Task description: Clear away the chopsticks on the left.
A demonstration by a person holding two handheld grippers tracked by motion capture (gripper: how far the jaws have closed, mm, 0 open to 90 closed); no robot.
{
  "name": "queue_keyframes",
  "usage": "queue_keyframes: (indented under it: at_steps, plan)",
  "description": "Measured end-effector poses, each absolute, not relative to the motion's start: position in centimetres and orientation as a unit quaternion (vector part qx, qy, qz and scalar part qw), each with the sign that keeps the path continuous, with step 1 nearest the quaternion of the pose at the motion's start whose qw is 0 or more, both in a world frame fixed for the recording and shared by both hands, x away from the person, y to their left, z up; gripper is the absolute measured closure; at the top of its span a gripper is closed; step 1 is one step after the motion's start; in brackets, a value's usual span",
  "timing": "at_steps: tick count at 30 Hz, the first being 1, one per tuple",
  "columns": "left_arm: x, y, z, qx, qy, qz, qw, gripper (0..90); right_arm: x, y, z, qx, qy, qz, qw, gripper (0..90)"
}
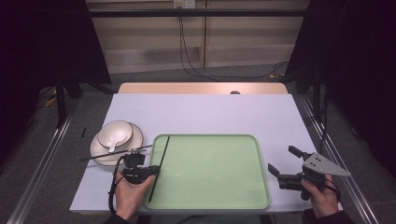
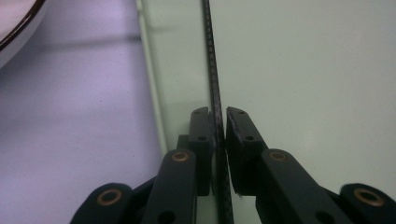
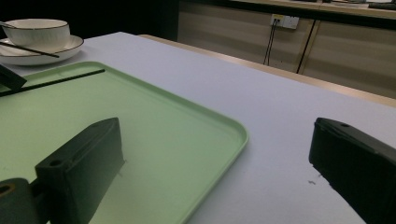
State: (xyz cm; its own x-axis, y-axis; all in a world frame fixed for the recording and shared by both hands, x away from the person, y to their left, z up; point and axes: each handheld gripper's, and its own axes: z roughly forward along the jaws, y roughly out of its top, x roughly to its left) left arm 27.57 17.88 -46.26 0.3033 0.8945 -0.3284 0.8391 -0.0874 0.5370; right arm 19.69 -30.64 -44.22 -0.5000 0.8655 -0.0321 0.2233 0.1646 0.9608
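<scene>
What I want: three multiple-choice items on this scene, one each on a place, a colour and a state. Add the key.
1. Where does the black chopstick between the left gripper's jaws lie?
A. Across the bowl
B. Along the tray's left side
C. Right of the tray

2. What colour is the tray?
A. Red
B. Light green
C. Black

3. How do the right gripper's jaws stand?
A. Open, nothing between them
B. Shut on a spoon
C. Shut on a plate

Key: B, the high view shows it inside the tray's left rim; B, pale green in every view; A, a wide bare gap in the right gripper view.
</scene>
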Motion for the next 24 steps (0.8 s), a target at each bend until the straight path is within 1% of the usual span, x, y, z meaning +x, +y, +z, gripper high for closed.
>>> queue_keyframes:
  at_steps: [2, 3, 4, 6, 7, 10, 11, 14, 16, 17, 18, 19, 20, 21, 22, 23, 24]
  plan:
    - [27.6, 17.9, -46.2, 0.747, 0.574, 0.043, 0.332, 79.7, 19.7, -30.6, -44.2, 0.391, 0.696, 0.515, 0.312, 2.4]
    - [27.6, 17.9, -46.2, 0.747, 0.574, 0.043, 0.332, 80.5, 19.7, -30.6, -44.2, 0.391, 0.696, 0.515, 0.312, 2.4]
    - [27.5, 18.0, -46.2, 0.757, 0.559, 0.047, 0.335, 81.5, 19.7, -30.7, -44.2, 0.392, 0.697, 0.514, 0.311, 2.4]
    - [27.5, 18.0, -46.2, 0.755, 0.556, 0.044, 0.346, 81.4, 19.7, -30.7, -44.3, 0.391, 0.699, 0.512, 0.31, 2.4]
    - [27.6, 18.2, -46.1, 0.758, 0.542, 0.045, 0.36, 80.5, 19.7, -30.7, -44.2, 0.391, 0.698, 0.514, 0.309, 2.3]
    - [27.6, 18.4, -45.8, 0.756, 0.529, 0.051, 0.382, 77.3, 19.7, -30.6, -44.2, 0.392, 0.697, 0.514, 0.311, 2.4]
    - [27.5, 18.5, -45.7, 0.763, 0.515, 0.05, 0.387, 75.3, 19.7, -30.7, -44.2, 0.391, 0.697, 0.515, 0.31, 2.4]
    - [27.4, 18.7, -45.4, 0.77, 0.504, 0.061, 0.387, 74.6, 19.7, -30.7, -44.2, 0.391, 0.696, 0.515, 0.311, 2.4]
    - [27.3, 19.1, -45.3, 0.766, 0.5, 0.06, 0.4, 70.2, 19.7, -30.7, -44.2, 0.39, 0.696, 0.515, 0.313, 2.4]
    - [27.2, 19.5, -45.1, 0.768, 0.484, 0.069, 0.414, 66.6, 19.7, -30.6, -44.2, 0.39, 0.696, 0.516, 0.311, 2.4]
    - [27.2, 19.5, -45.1, 0.768, 0.484, 0.069, 0.414, 63.2, 19.7, -30.7, -44.2, 0.389, 0.696, 0.516, 0.314, 2.4]
    - [27.1, 19.8, -44.9, 0.769, 0.475, 0.072, 0.421, 63.2, 19.7, -30.7, -44.2, 0.389, 0.696, 0.516, 0.314, 2.4]
    - [27.1, 20.1, -44.8, 0.769, 0.469, 0.073, 0.427, 55.0, 19.6, -30.7, -44.2, 0.392, 0.696, 0.515, 0.311, 2.4]
    - [26.8, 20.4, -44.5, 0.772, 0.458, 0.098, 0.43, 51.7, 19.6, -30.7, -44.2, 0.393, 0.696, 0.514, 0.313, 2.4]
    - [26.8, 20.4, -44.5, 0.772, 0.458, 0.098, 0.43, 49.1, 19.6, -30.7, -44.2, 0.393, 0.694, 0.515, 0.314, 2.4]
    - [26.6, 21.0, -44.3, 0.775, 0.449, 0.116, 0.43, 47.5, 19.6, -30.7, -44.2, 0.394, 0.694, 0.515, 0.314, 2.4]
    - [26.6, 21.0, -44.3, 0.775, 0.449, 0.116, 0.43, 47.4, 19.6, -30.7, -44.2, 0.394, 0.694, 0.515, 0.314, 2.4]
